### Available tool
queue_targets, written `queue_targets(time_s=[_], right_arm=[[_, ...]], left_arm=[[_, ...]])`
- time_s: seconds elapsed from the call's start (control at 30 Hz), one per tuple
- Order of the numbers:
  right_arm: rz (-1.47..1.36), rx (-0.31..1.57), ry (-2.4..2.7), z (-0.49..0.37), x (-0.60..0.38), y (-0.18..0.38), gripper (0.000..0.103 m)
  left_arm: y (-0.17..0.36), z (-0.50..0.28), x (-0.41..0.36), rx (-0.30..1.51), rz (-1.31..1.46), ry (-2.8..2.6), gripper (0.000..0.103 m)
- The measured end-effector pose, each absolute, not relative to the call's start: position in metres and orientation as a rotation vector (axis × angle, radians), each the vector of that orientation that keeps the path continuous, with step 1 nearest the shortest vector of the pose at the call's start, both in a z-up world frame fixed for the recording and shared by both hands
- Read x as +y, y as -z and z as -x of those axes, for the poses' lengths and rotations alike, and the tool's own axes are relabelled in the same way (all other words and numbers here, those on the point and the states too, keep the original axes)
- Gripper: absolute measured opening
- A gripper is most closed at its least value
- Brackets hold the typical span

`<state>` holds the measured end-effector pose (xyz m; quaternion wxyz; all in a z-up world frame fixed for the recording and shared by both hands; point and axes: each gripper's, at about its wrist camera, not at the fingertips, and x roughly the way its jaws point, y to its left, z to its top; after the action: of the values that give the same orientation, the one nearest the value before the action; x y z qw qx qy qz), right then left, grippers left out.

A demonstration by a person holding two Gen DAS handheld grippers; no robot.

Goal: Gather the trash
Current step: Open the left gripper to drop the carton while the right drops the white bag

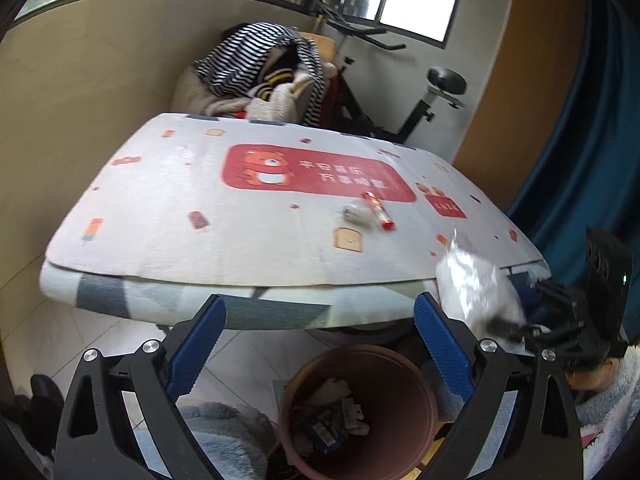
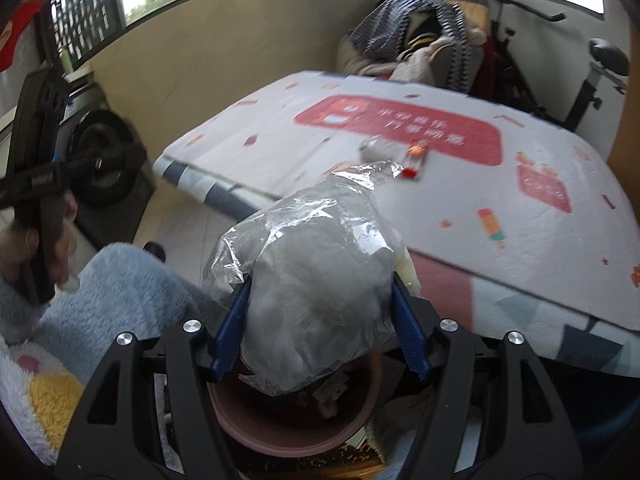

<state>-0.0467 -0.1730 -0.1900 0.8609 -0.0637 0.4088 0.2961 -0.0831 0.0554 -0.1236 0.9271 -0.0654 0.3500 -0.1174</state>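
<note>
A crumpled clear plastic bag point(image 2: 316, 280) sits between the blue pads of my right gripper point(image 2: 320, 324), which is shut on it above a brown trash bin point(image 2: 288, 424). In the left wrist view the same bag point(image 1: 472, 284) hangs at the right, over the bin point(image 1: 400, 400) that holds several scraps. My left gripper point(image 1: 316, 344) is open and empty, held in front of the table edge above the bin. On the table lie a red and white wrapper point(image 1: 378, 210) point(image 2: 414, 158) and a small grey crumpled wad point(image 1: 356, 216) point(image 2: 378, 148) beside it.
The table point(image 1: 180, 208) has a white cloth printed with a red bear panel. Behind it is a chair piled with striped clothes point(image 1: 264, 68) and an exercise bike point(image 1: 436, 92). A person's fluffy blue sleeve point(image 2: 120, 288) is at lower left.
</note>
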Motion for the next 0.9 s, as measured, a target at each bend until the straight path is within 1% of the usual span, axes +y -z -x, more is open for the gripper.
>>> queue_targets(time_s=[0.23, 0.6, 0.87, 0.9], right_arm=[[0.172, 0.914, -0.628, 0.058, -0.152, 0.207, 0.069], [0.201, 0.978, -0.647, 0.059, -0.141, 0.226, 0.072], [0.248, 1.014, -0.637, 0.059, -0.136, 0.236, 0.080], [0.249, 1.015, -0.638, 0.059, -0.136, 0.236, 0.082]], left_arm=[[0.126, 0.088, 0.076, 0.715, 0.169, 0.200, 0.093], [0.137, 0.089, 0.077, 0.737, 0.180, 0.201, 0.093], [0.142, 0.088, 0.075, 0.748, 0.171, 0.202, 0.093], [0.143, 0.087, 0.075, 0.750, 0.171, 0.203, 0.093]])
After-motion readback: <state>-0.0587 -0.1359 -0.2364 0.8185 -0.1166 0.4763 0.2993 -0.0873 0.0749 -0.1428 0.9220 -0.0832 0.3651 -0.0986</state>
